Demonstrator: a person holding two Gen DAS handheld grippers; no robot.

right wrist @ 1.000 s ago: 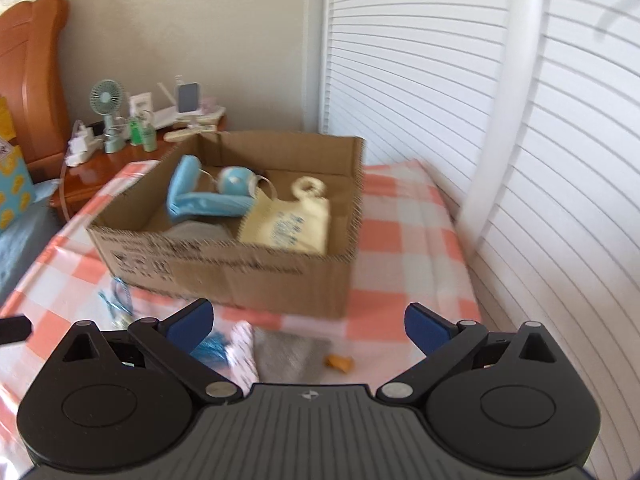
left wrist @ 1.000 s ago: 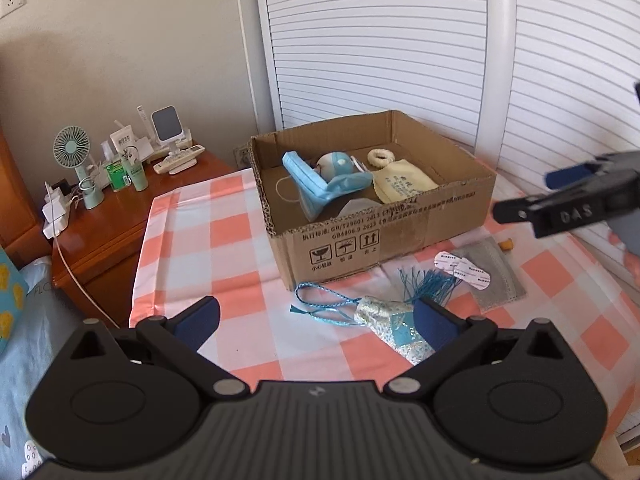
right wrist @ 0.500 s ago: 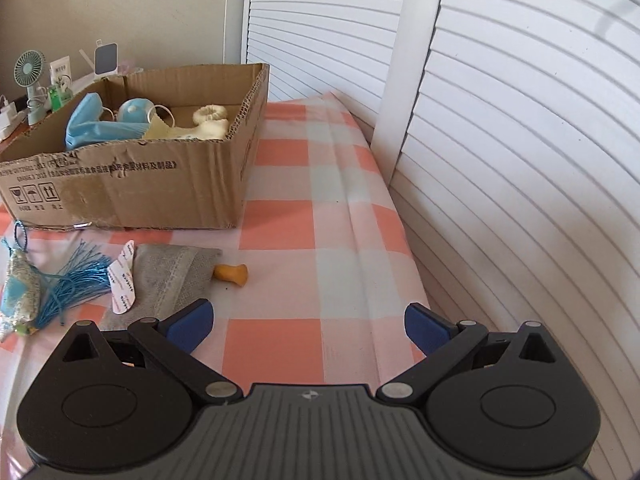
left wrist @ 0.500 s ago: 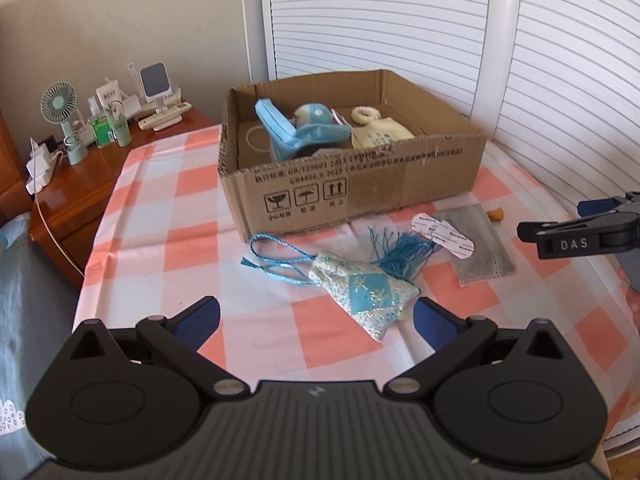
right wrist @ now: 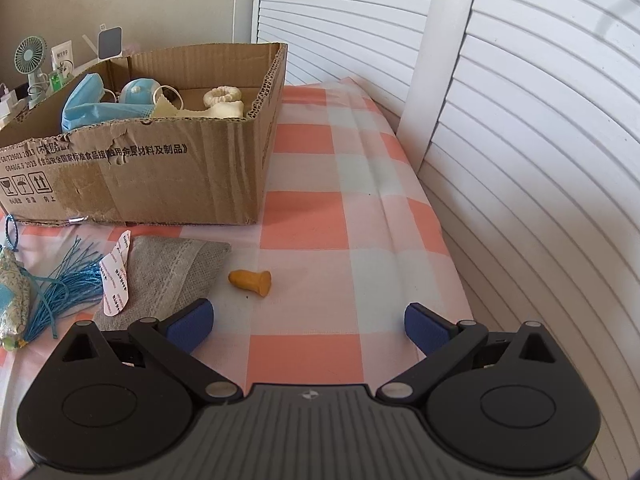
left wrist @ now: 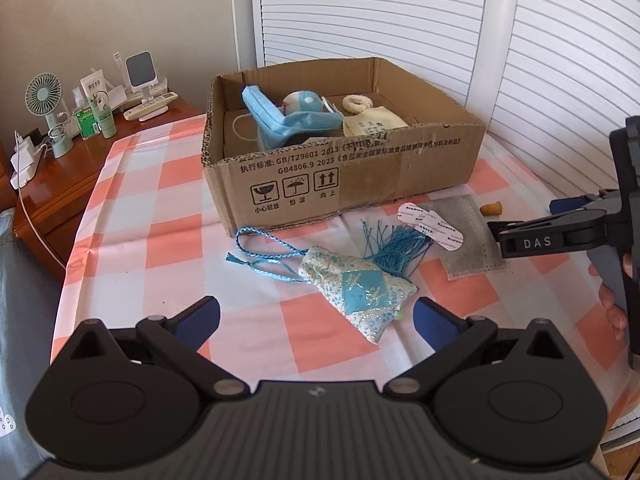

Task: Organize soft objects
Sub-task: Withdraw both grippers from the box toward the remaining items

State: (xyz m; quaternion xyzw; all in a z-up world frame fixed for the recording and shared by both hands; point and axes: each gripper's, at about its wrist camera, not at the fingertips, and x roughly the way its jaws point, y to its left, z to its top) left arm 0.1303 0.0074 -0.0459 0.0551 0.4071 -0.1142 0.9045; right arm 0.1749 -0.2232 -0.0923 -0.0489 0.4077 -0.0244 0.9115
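One patterned sachet just ahead of the wide-open left hand-held gripper; one grey mask and one orange earplug before the wide-open right hand-held gripper. Beyond, one cardboard box holding two blue masks, a cream pouch, a ring.

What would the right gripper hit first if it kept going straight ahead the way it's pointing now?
Probably the checked tablecloth, then the white louvred door. The small orange earplug lies just left of centre; the right gripper may clear it, though depth is unclear.

A mint desk fan stands at ten o'clock on the wooden nightstand. Green bottles sit beside it. White louvred doors fill twelve o'clock.
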